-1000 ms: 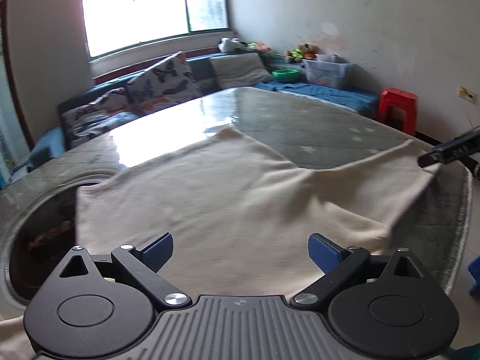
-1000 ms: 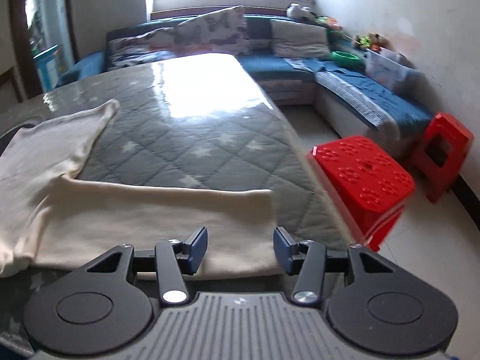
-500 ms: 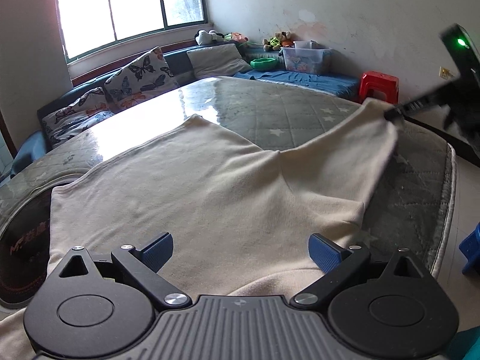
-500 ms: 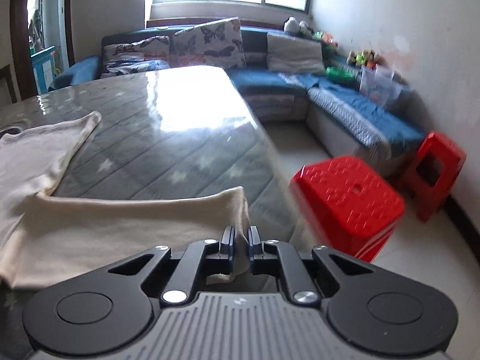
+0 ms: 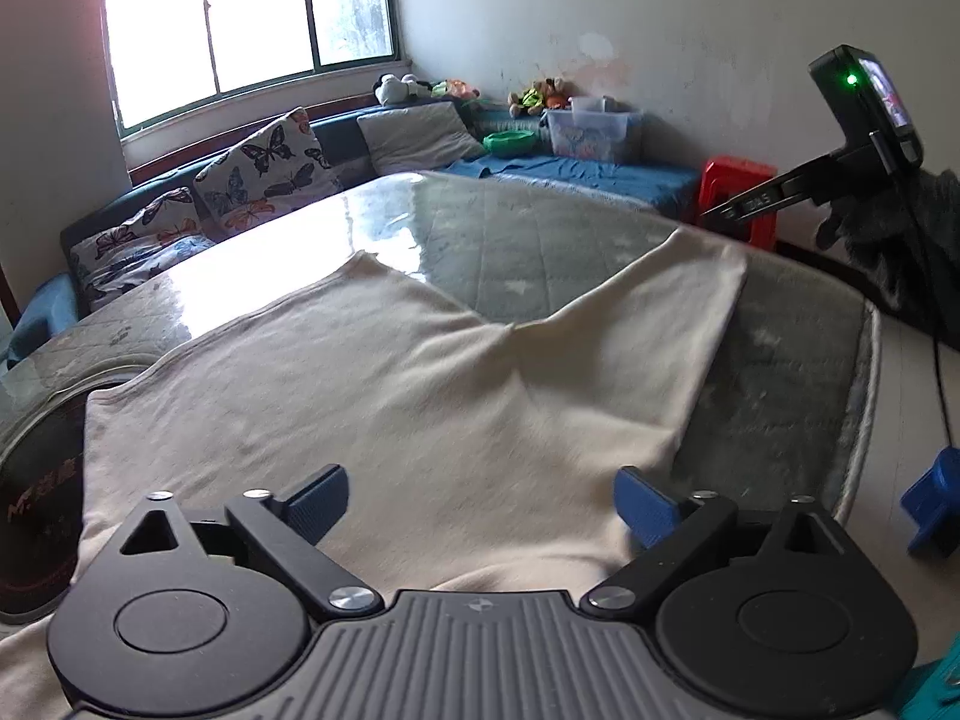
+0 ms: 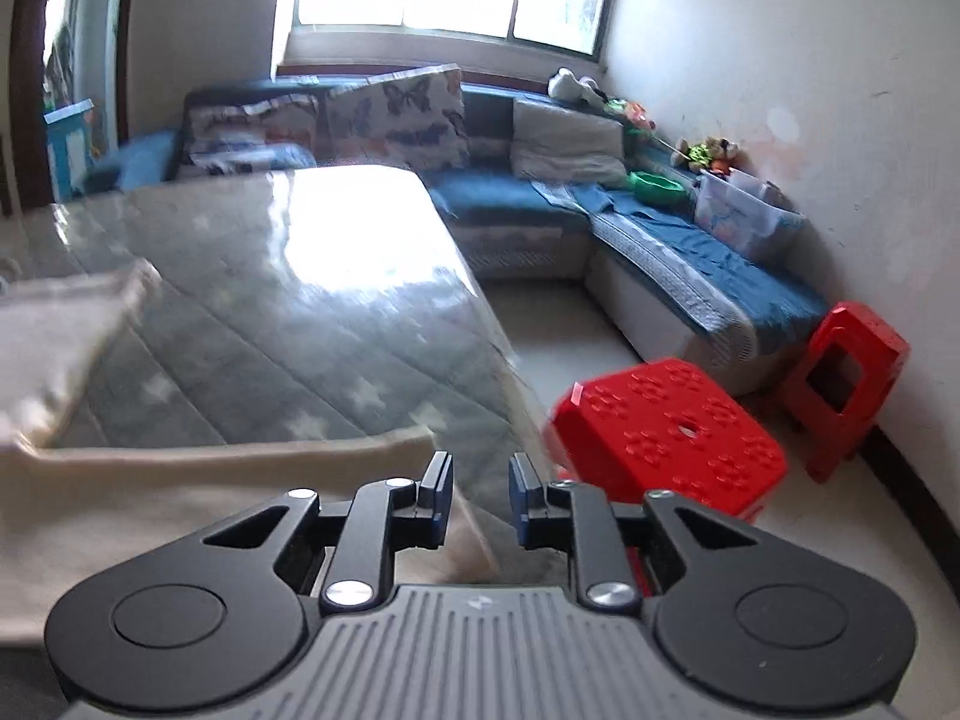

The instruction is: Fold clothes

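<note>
While the left gripper (image 5: 480, 501) is held with jaws spread wide over the near hem, the cream garment (image 5: 372, 384), soft and flat, is seen spread across the glossy quilted table (image 5: 540, 240); the right gripper (image 6: 479, 495) is parted, empty, at the sleeve's (image 6: 198, 480) right end.

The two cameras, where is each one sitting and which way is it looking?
Left wrist view: sits on the left tongs, open, low over the cream cloth garment, facing across the shiny grey quilted table toward the window; the right tongs show at right.
Right wrist view: sits on the right tongs, slightly open over the table's edge, facing the blue sofa and red plastic stool.
Both share the garment, table, sofa, window and stools.
</note>
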Demonstrator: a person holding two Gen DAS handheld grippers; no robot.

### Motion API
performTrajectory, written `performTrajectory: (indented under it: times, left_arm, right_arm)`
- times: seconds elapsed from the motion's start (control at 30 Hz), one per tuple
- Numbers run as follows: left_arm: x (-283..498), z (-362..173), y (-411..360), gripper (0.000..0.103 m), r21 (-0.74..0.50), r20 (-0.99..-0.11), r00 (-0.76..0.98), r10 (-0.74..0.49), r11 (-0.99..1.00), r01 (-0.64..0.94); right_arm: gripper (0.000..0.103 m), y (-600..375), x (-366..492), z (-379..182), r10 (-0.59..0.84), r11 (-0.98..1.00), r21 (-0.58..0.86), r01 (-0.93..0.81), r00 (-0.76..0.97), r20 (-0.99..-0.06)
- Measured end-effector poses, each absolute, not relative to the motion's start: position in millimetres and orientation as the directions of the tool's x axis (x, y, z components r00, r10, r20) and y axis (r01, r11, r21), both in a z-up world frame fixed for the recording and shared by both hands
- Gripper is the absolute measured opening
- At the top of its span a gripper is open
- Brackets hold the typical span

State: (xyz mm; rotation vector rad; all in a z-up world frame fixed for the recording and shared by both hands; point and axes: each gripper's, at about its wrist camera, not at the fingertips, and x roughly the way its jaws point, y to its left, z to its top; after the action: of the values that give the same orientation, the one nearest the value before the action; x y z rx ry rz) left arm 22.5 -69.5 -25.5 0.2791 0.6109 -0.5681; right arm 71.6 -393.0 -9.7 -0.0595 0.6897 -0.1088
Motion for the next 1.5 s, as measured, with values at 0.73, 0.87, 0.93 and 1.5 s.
performTrajectory:
  times: [0.73,0.87,0.93,1.5]
  left_arm:
    - [3.6,-13.4,-19.0,0.080,-0.071,-0.592,0.683,-0.427,0.872,0.485]
    - [4.3,-11.2,17.5,0.080,-0.069,-0.591,0.728,-0.347,0.921,0.382]
    - [5.4,-11.5,34.6,0.080,-0.070,-0.595,0.744,-0.305,0.941,0.330]
    - [-8.6,-29.0,108.7,0.081,-0.074,-0.647,0.751,-0.132,0.991,0.111]
  right_arm:
    - [0.066,-371.1,89.6,-32.4,-0.033,0.999,-0.046,0.002,0.736,-0.676]
    - [0.066,-363.0,87.0,-26.9,-0.035,0.997,-0.072,-0.018,0.741,-0.670]
    - [0.067,-354.3,83.8,-22.0,-0.011,0.996,-0.076,-0.053,0.751,-0.661]
    - [0.077,-193.7,46.8,5.3,0.426,0.793,-0.074,-0.605,0.637,-0.642]
